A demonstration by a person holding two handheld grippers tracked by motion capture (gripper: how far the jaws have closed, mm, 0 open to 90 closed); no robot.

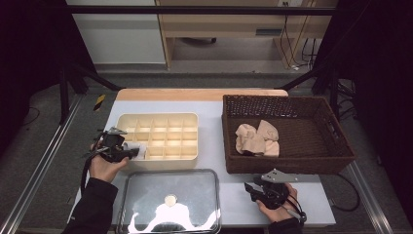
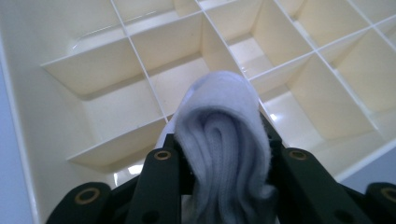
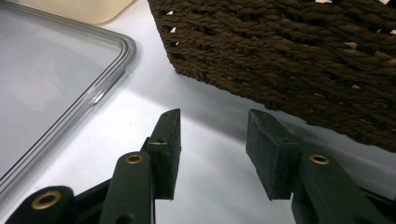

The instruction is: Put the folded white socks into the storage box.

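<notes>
Left claw [image 2: 219,186] clamps a rolled white sock [image 2: 222,149] above the divided tray [image 2: 56,121]; right claw [image 3: 212,154] gapes.

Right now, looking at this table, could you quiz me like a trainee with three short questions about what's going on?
1. What does the left gripper hold?
2. True or false: the right gripper has something between its jaws.
3. Where do the beige socks lie: A) divided tray, B) wicker basket, C) clear lid?

Key:
1. A rolled white sock, over the divided tray.
2. False; its jaws stand open over bare table.
3. B.
</notes>
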